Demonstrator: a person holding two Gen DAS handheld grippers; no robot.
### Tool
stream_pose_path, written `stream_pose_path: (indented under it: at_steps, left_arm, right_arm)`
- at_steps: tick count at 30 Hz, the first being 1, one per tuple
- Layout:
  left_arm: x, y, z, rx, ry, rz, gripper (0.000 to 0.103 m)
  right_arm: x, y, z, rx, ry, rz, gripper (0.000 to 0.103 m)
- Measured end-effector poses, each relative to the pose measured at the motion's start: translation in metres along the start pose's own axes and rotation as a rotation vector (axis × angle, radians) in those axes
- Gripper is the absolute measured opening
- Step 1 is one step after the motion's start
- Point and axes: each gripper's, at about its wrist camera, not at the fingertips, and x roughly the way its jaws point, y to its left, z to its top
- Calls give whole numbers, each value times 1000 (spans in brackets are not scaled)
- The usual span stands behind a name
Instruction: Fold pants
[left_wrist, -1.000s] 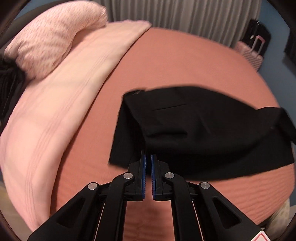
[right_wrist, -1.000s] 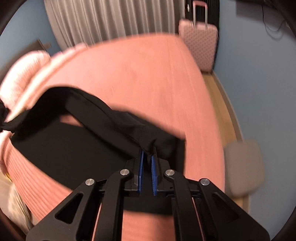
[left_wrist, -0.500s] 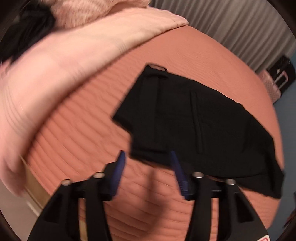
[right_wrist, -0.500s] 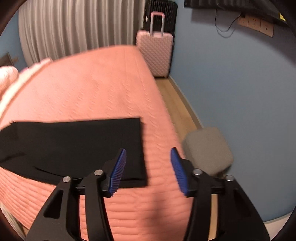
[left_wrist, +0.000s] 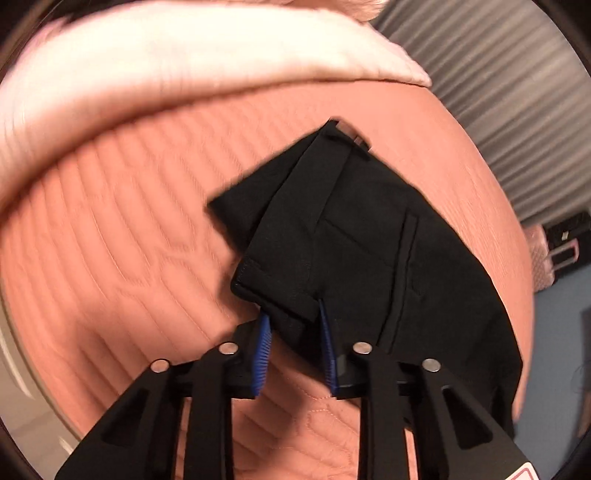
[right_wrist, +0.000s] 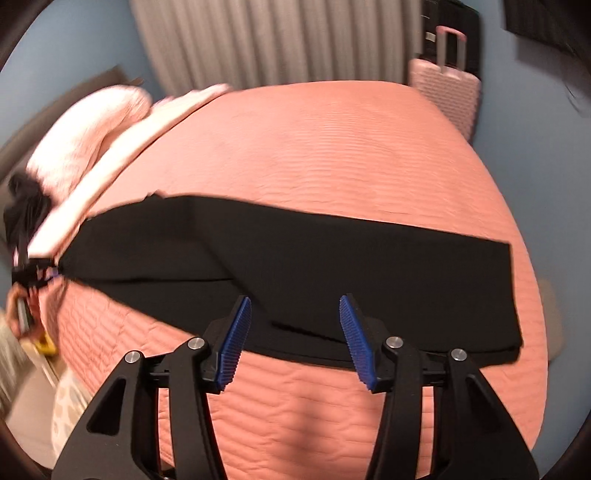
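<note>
Black pants (left_wrist: 369, 258) lie folded lengthwise on the salmon quilted bed (left_wrist: 129, 240). In the left wrist view my left gripper (left_wrist: 293, 317) is open, its blue pads on either side of the near hem corner of the pants; the cloth lies between the jaws, not pinched. In the right wrist view the pants (right_wrist: 332, 266) stretch as a long black band across the bed. My right gripper (right_wrist: 295, 314) is open and empty, just above their near edge. The left gripper also shows at the far left of that view (right_wrist: 33, 275), at the end of the pants.
A pale pink duvet (left_wrist: 166, 66) and pillow (right_wrist: 88, 136) lie along the head of the bed. A pink suitcase (right_wrist: 447, 88) stands by the grey curtain (right_wrist: 277, 40). A grey stool (right_wrist: 552, 325) sits by the blue wall on the right. The bed's near edge drops off on the left.
Both grippers were shut on the pants one second ago and have opened, laying them flat. The left gripper has since moved in around the hem corner; the right has swung left over the near edge.
</note>
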Motion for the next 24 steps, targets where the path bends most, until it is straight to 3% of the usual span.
stream_pose_path:
  at_steps: [2, 5, 6, 8, 9, 12, 14, 15, 16, 17, 19, 22, 24]
  left_arm:
    - [-16, -13, 16, 109, -36, 26, 17]
    - [-25, -15, 52, 182, -52, 59, 17]
    - [-17, -14, 62, 217, -18, 71, 18]
    - [24, -10, 68, 316, 84, 186, 25]
    - [36, -8, 66, 319, 120, 206, 25]
    - [19, -20, 58, 312, 29, 220, 28]
    - [-3, -39, 44, 326, -63, 286, 30]
    - [-11, -52, 34, 349, -108, 350, 35]
    - [-16, -66, 25, 377, -149, 437, 47]
    - [-20, -80, 16, 409, -213, 587, 47]
    - [-23, -91, 10, 402, -316, 775, 54]
    - [-14, -92, 16, 324, -274, 801, 49]
    - [-33, -101, -1, 334, -288, 680, 50]
  right_arm:
    - [3, 25, 1, -64, 21, 11, 49]
    - [6, 48, 0, -117, 30, 34, 50]
    - [7, 51, -1, -123, 34, 31, 54]
    - [14, 51, -5, -118, 44, 10, 61]
    - [16, 49, -8, -104, 50, -4, 62]
    - [8, 27, -21, -43, 61, -68, 62]
    - [-2, -1, -33, 11, 59, -144, 67]
    - [-5, -16, -39, 46, 64, -192, 69]
    - [-10, -40, -46, 107, 71, -239, 69]
    - [-14, -63, -51, 160, 72, -269, 69]
    - [-23, -106, -59, 274, 70, -316, 69]
    - [-28, -166, -70, 409, 72, -326, 69]
    - [-24, -195, -73, 423, 70, -341, 69]
